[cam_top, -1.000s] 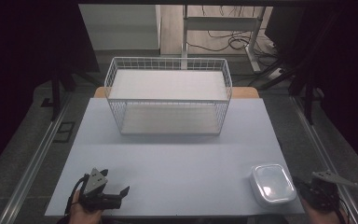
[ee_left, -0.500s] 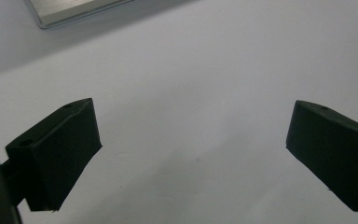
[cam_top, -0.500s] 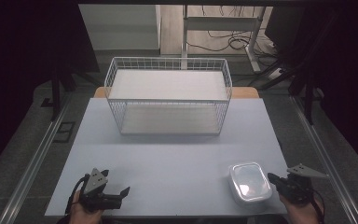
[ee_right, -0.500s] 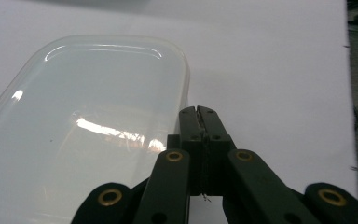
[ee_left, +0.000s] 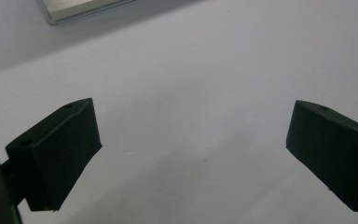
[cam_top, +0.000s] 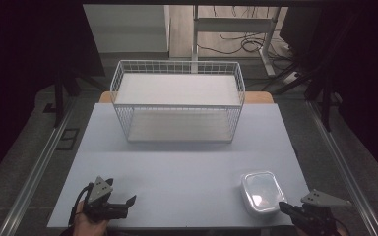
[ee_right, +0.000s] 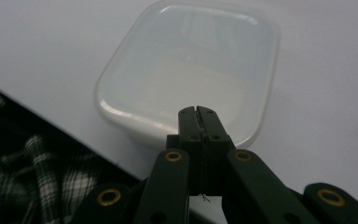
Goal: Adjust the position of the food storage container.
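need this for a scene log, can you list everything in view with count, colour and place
plastic container: one, clear with a whitish lid, near right corner of the table, its near rim pinched by the right gripper
wire basket: one, white, far middle of the table, nothing in it
table: one, pale grey-blue top, centre of the high view
metal rails: two, silver, along the table's left and right sides
desk frame with cables: one, white frame and black cables, on the floor behind the table
left gripper: one, black with a grey plate, near left edge of the table, jaws wide apart over bare tabletop
right gripper: one, black, near right edge, jaws shut on the container's rim
hand: one, at the bottom edge, holding the left gripper
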